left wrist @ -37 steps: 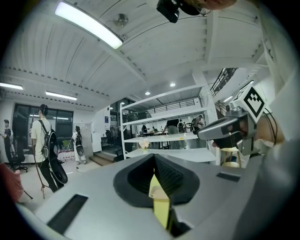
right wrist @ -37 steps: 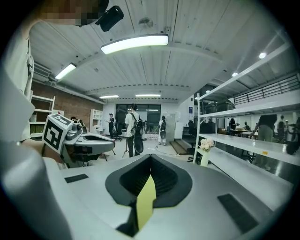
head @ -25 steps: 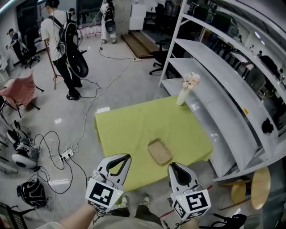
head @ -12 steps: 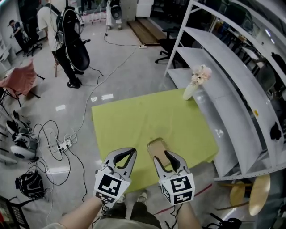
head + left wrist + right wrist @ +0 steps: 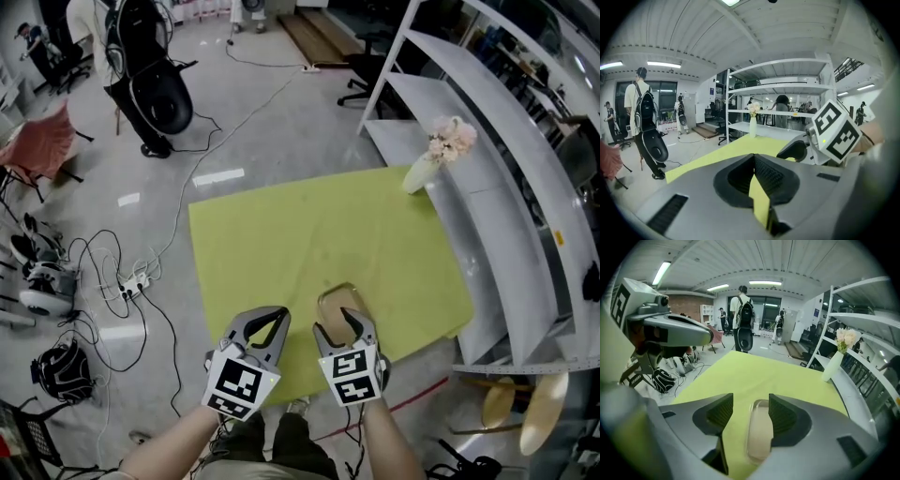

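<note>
A yellow-green cloth covers a table point(image 5: 281, 244). Near its front edge lies a small shallow beige tray point(image 5: 337, 298). My right gripper point(image 5: 341, 324) is open just above the tray's near end, one jaw on each side of it. The right gripper view shows the tray point(image 5: 758, 427) in the gap of that gripper point(image 5: 751, 405). My left gripper point(image 5: 263, 325) hovers over the cloth just left of the right one, shut on nothing. In its own view that gripper point(image 5: 753, 164) has its jaws pressed together.
A white vase of flowers point(image 5: 433, 157) stands at the table's far right corner beside white metal shelving point(image 5: 487, 122). Cables and a power strip point(image 5: 127, 291) lie on the floor at left. A person with a black backpack point(image 5: 141, 66) stands beyond, with a wooden stool point(image 5: 539, 412) at lower right.
Both grippers tipped down from facing the ceiling to the table. The right gripper opened and moved left over the tray; the left stayed shut. The head view moved closer to the table.
</note>
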{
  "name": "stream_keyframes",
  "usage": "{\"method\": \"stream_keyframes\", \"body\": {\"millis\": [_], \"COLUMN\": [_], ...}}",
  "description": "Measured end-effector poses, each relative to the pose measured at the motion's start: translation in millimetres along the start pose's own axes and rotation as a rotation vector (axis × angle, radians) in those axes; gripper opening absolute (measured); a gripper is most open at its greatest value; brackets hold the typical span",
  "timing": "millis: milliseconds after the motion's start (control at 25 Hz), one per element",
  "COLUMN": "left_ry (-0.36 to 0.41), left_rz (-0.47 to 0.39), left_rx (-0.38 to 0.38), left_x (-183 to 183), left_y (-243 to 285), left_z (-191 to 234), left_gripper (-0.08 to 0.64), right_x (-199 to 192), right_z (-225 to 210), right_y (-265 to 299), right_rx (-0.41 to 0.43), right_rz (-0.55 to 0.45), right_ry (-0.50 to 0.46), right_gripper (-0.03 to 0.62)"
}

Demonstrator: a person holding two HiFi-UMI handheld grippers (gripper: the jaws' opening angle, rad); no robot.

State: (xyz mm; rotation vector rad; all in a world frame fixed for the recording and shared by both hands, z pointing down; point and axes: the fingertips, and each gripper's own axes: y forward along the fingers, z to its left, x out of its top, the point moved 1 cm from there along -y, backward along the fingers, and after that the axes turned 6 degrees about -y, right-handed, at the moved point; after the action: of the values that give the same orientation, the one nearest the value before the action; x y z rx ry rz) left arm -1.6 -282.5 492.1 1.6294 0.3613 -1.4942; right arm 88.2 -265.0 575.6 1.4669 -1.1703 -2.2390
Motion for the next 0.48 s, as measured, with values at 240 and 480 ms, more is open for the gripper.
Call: {"method": "stream_keyframes", "body": {"millis": [240,480], "left_ry": [-0.030,-0.065], "left_rz": [0.044,0.076], "left_rx": [-0.021,-0.028], "left_x": [-25,-43], "left_y": [18,27], "left_z": [-1,4], "left_gripper": [0.008,0.008], "right_x": [-33,-49], "right_z": [-1,1], "right_y": [35,55], "right_rx": [-0.050,-0.067], "right_rz": [0.086,0.138], "right_ry": [-0.034,-0.068], "right_gripper": [0.252,0.250]}}
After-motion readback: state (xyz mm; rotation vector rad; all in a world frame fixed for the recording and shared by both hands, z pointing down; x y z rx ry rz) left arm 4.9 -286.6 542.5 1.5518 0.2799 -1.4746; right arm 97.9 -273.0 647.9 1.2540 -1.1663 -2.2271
